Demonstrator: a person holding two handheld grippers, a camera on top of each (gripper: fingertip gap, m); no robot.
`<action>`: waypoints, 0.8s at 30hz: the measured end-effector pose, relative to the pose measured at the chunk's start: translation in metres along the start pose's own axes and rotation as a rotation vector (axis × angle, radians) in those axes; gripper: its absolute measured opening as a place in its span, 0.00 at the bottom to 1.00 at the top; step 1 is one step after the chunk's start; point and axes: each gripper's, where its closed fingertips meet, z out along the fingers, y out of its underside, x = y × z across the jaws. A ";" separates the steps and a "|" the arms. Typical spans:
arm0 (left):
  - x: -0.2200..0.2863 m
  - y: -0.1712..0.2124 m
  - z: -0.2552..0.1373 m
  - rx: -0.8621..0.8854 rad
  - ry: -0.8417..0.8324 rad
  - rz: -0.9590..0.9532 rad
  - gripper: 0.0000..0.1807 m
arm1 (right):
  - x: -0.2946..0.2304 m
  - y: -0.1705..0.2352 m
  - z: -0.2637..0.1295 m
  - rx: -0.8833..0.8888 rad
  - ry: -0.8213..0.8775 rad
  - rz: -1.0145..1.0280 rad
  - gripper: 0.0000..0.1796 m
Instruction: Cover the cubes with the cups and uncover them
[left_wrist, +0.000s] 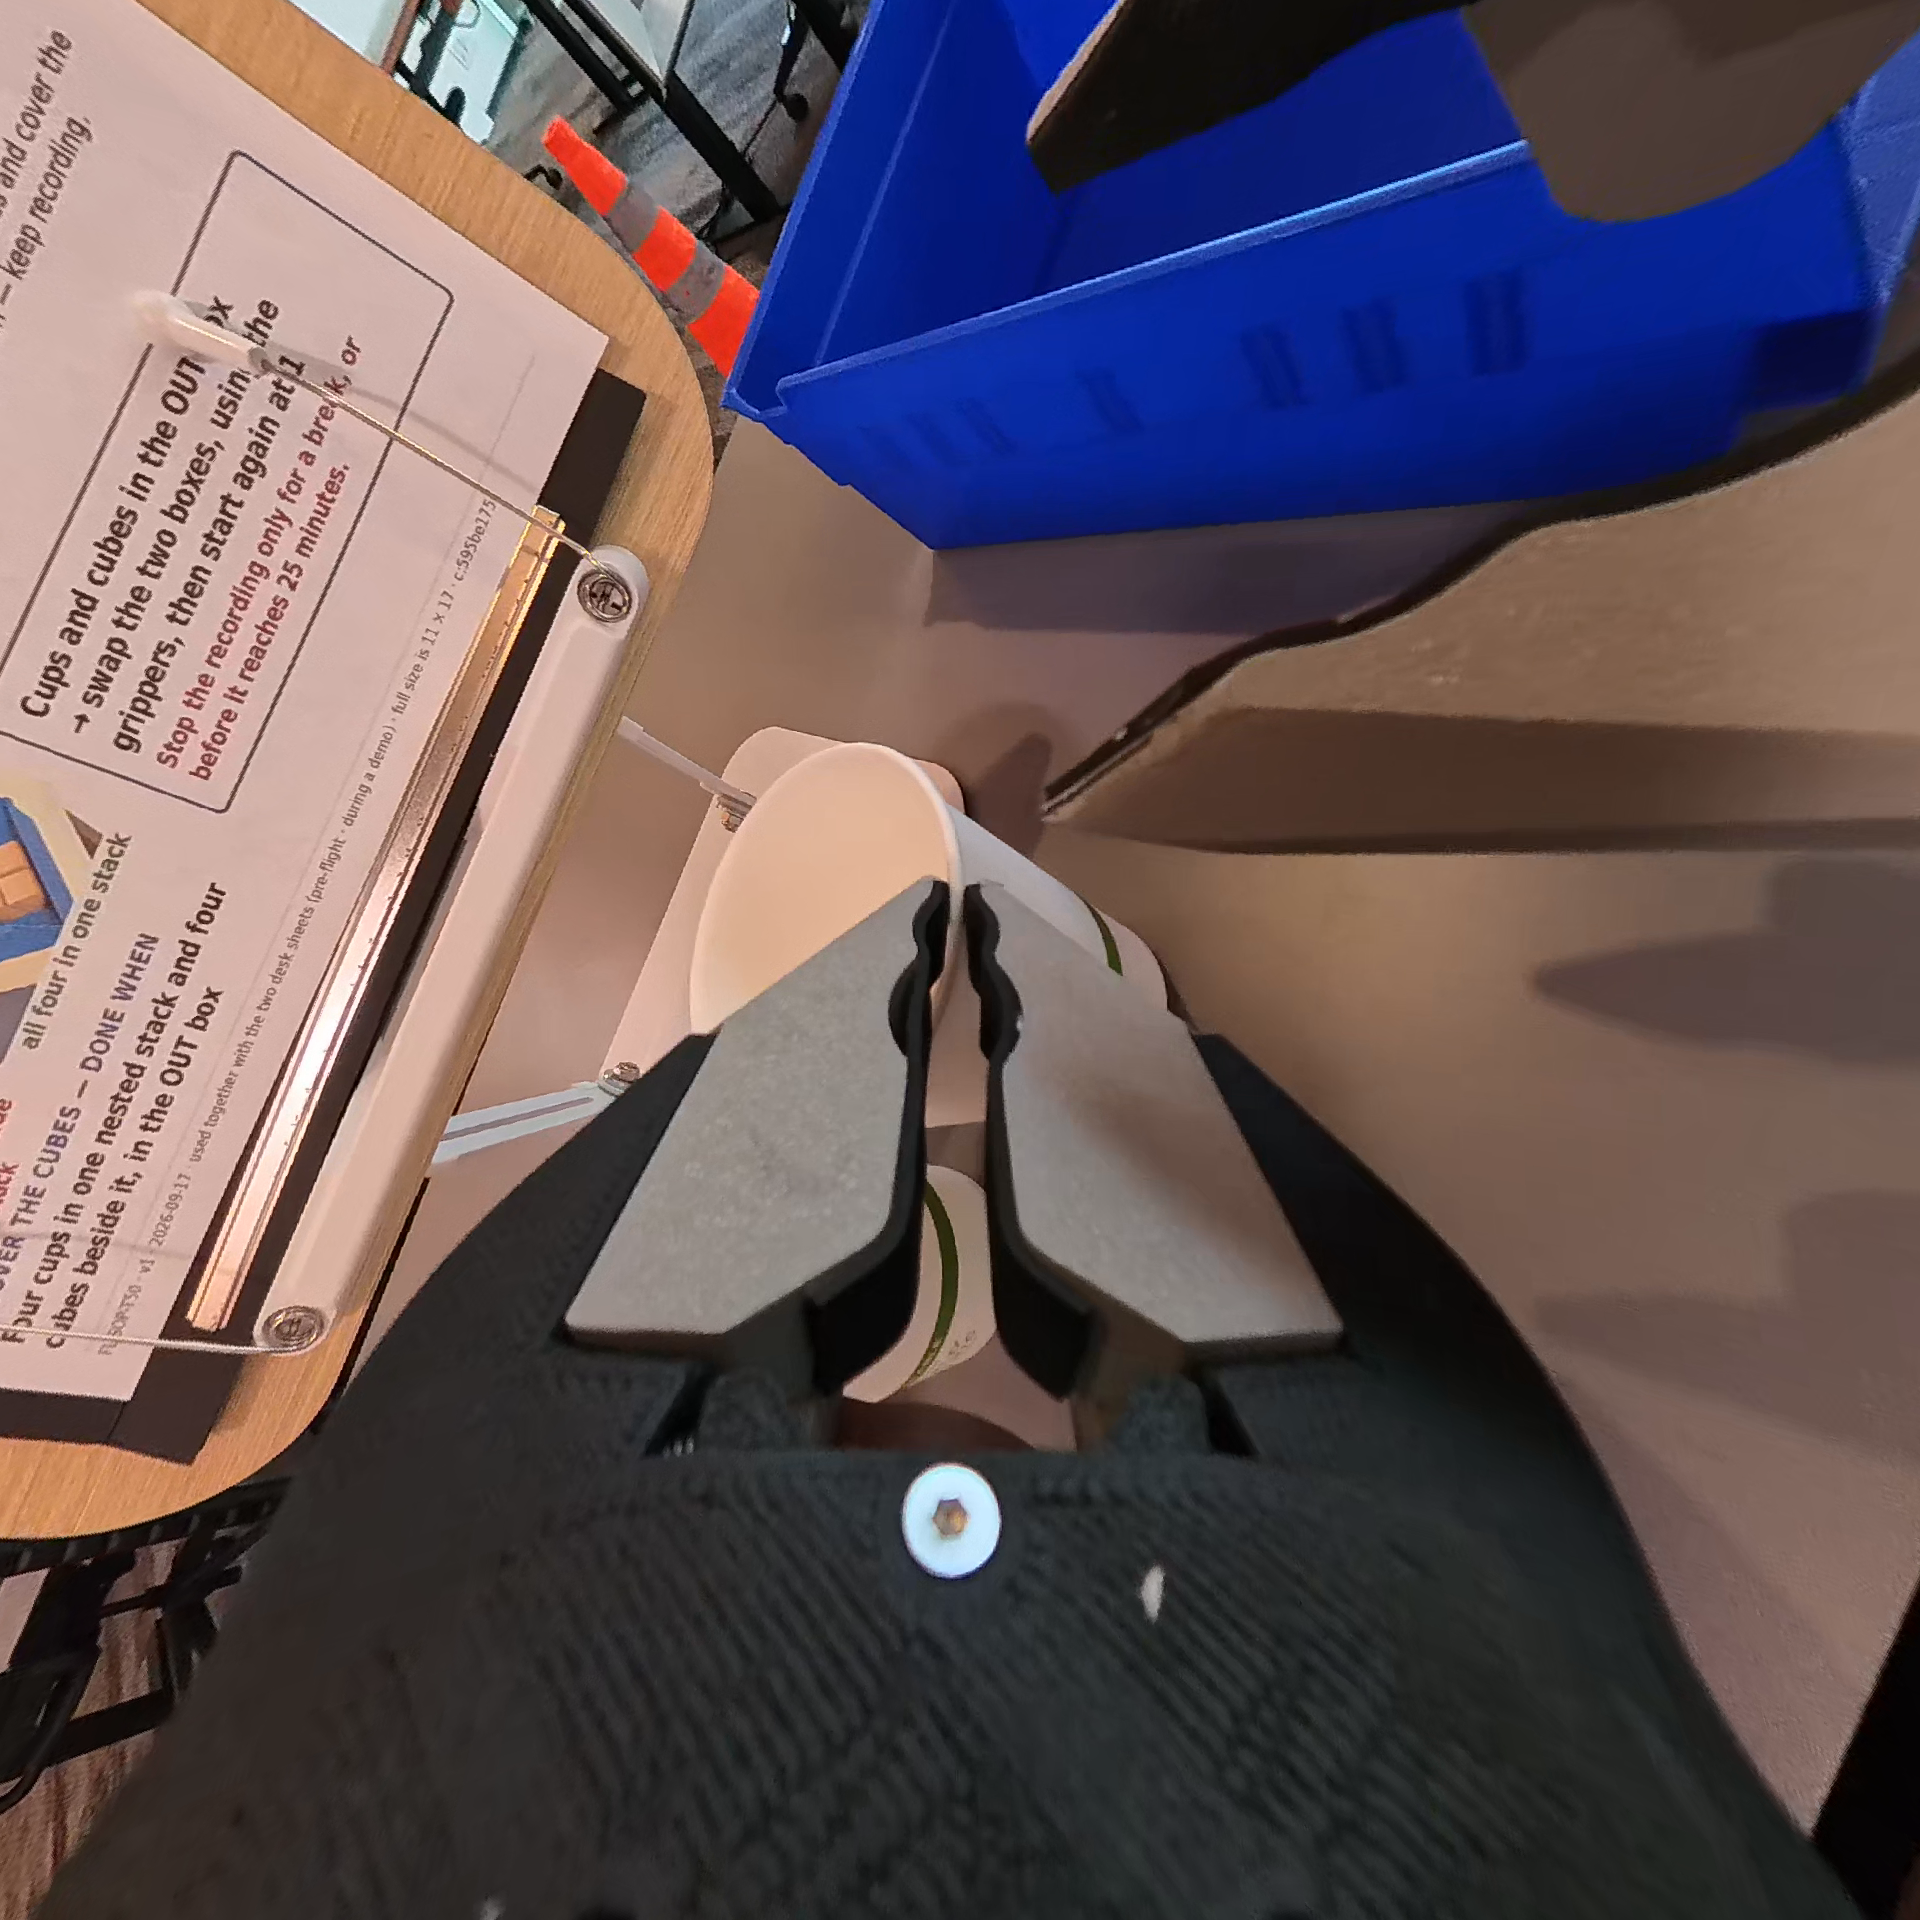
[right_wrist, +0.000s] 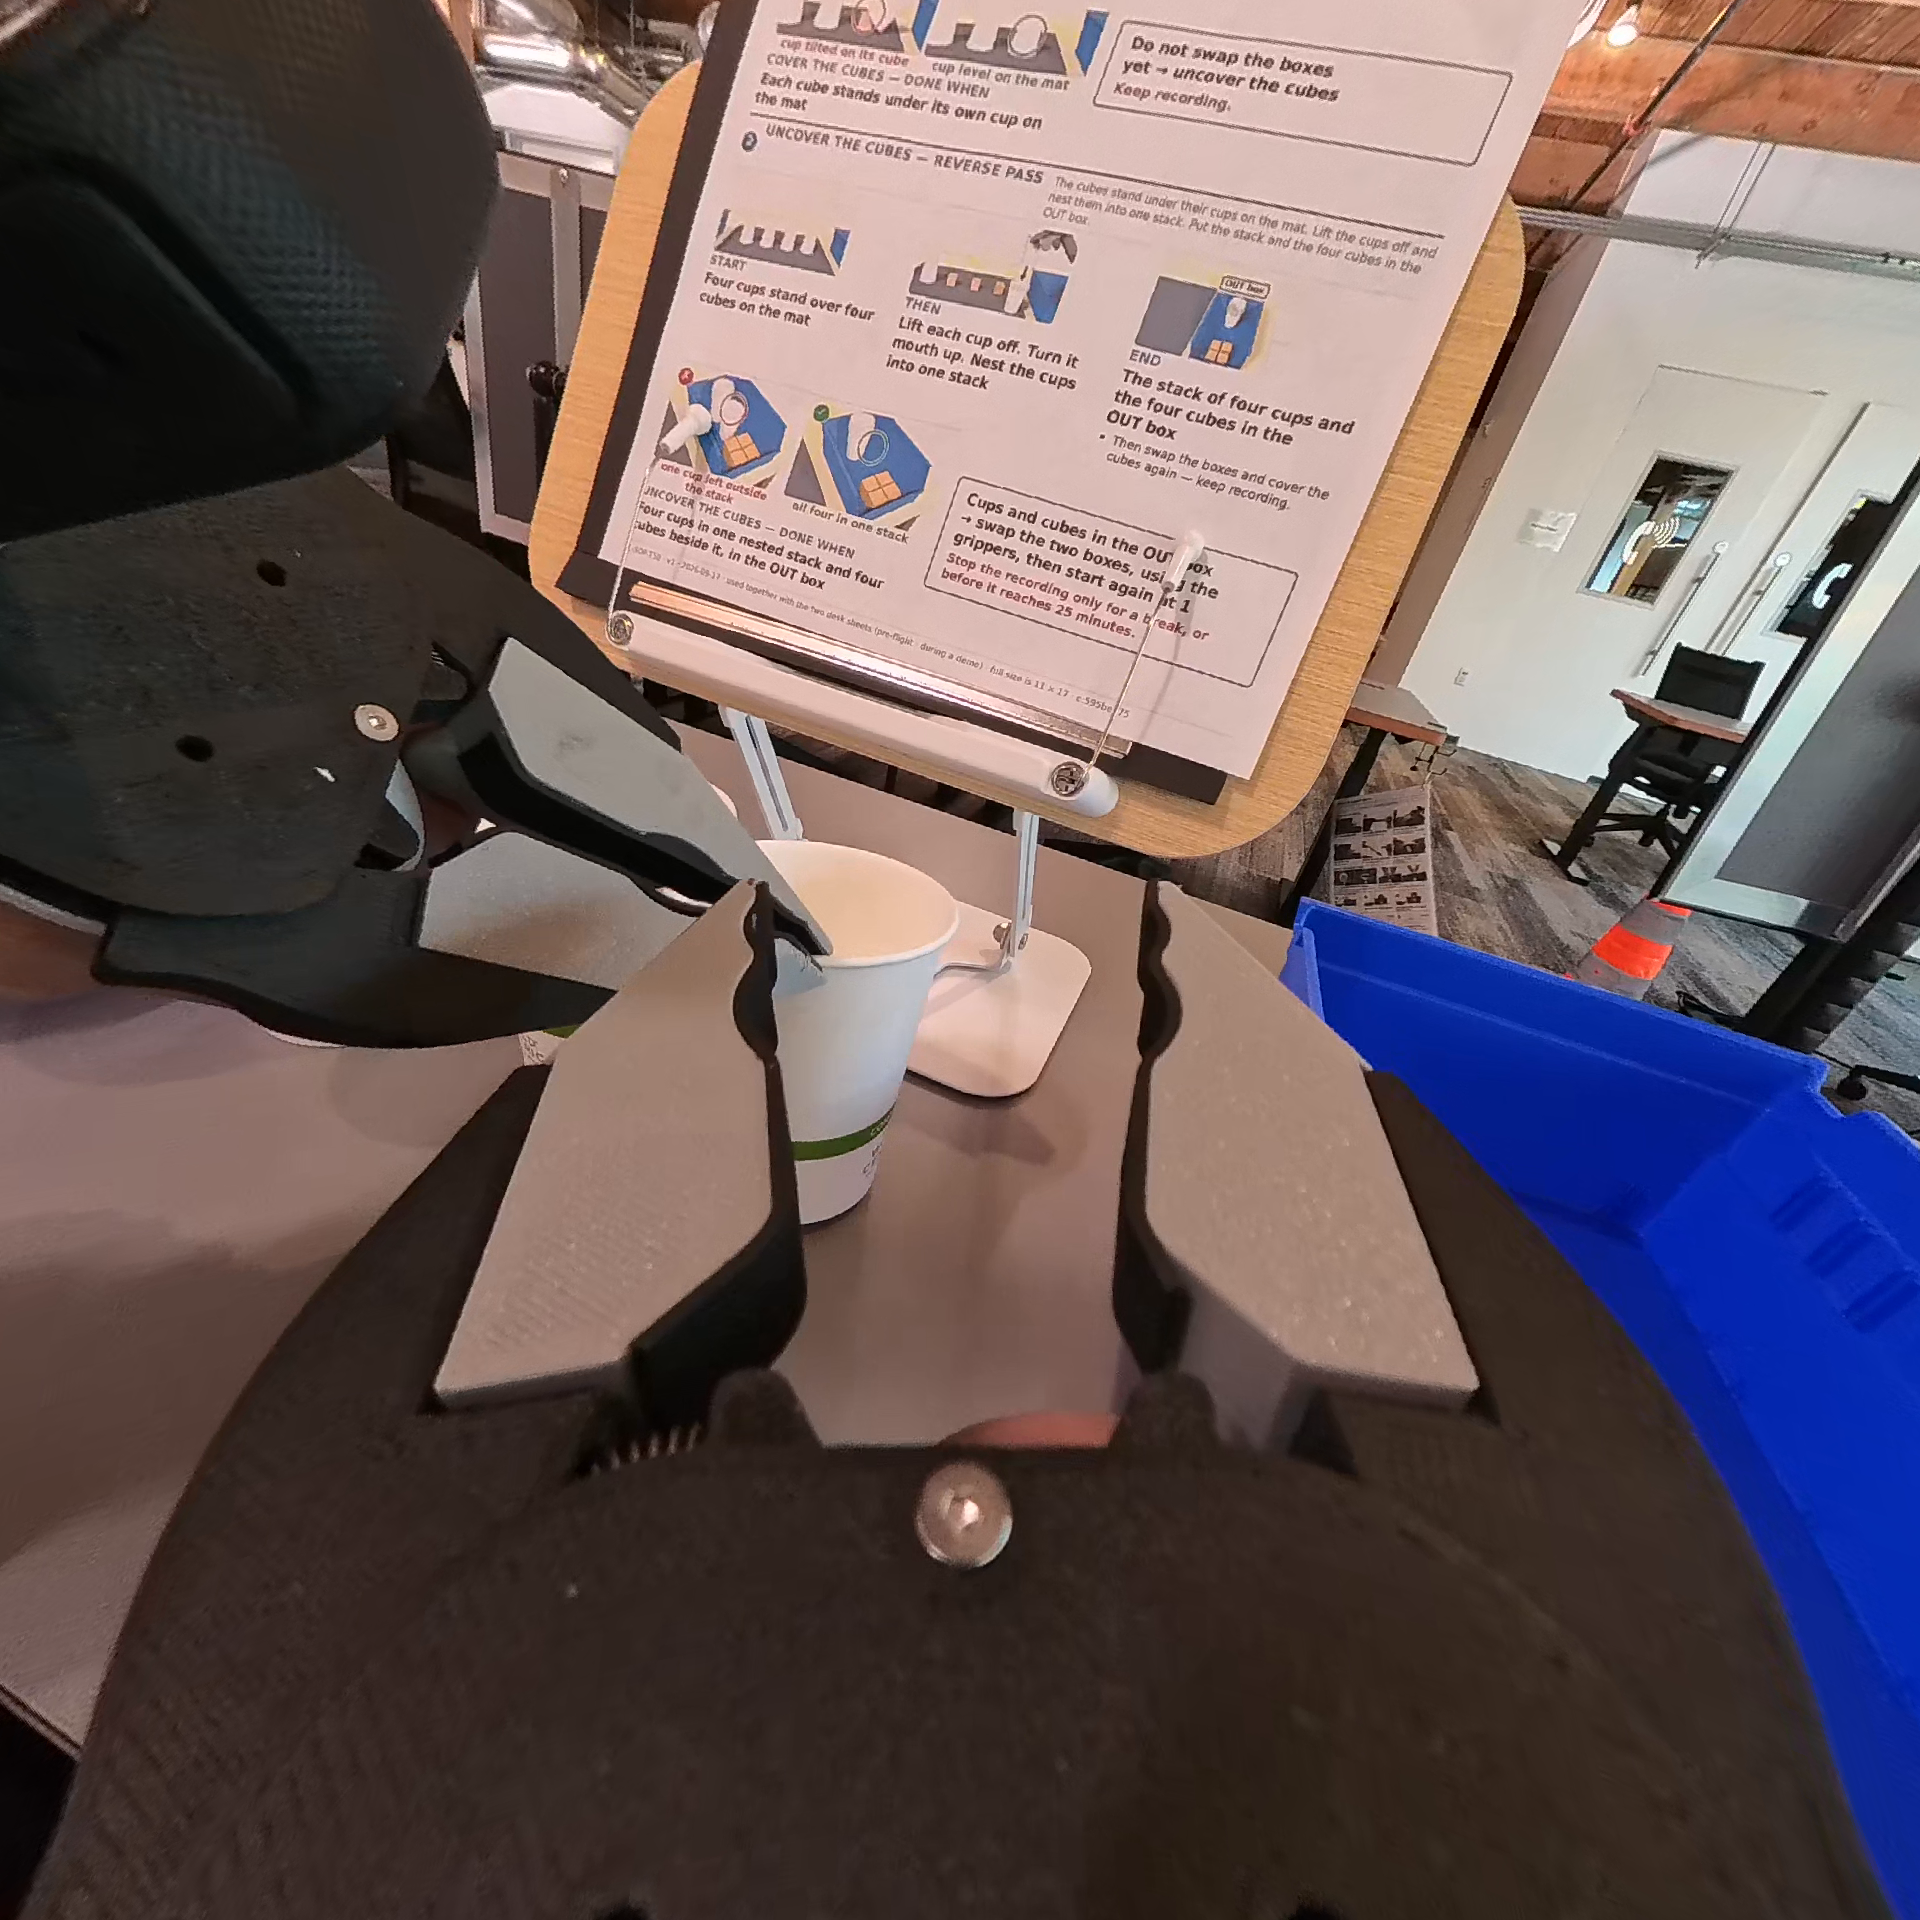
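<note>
A grey bench (right_wrist: 208, 1226) fills the lower part of both views and carries everything else. At its right side sits a large blue plastic bin (right_wrist: 1621, 1174), open at the top; in the left wrist view the same bin (left_wrist: 1299, 416) appears at the far edge. At the far side of the bench, a wooden document stand (right_wrist: 1382, 644) on a white base holds a printed instruction sheet (right_wrist: 1039, 343) with text and small diagrams, pinned by a white bar along its lower edge.

In front of the stand's base, a white paper cup (right_wrist: 862, 1029) with a green band near its bottom stands upright on the bench, mouth up. In the left wrist view the cup (left_wrist: 821, 883) shows its white inside.

The left hand-held gripper (left_wrist: 958, 904) is nearly closed, pinching the cup's rim wall, one finger inside and one outside. From the right wrist view this left hand-held gripper (right_wrist: 769, 914) reaches in from the left.

The right hand-held gripper (right_wrist: 956, 925) is spread wide and holds nothing. It hovers near the cup, whose body shows just beside its left finger (right_wrist: 644, 1143).

No cubes are visible in either view.
</note>
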 end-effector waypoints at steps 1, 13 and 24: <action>0.000 0.000 0.000 0.002 0.000 0.000 0.00 | 0.000 0.000 0.000 0.000 0.000 -0.001 0.38; -0.003 -0.004 -0.006 0.023 -0.001 -0.007 0.03 | -0.001 0.001 0.000 -0.002 0.000 -0.005 0.38; -0.004 -0.010 -0.013 0.044 0.010 -0.025 0.08 | 0.000 0.001 0.001 -0.004 0.001 -0.006 0.38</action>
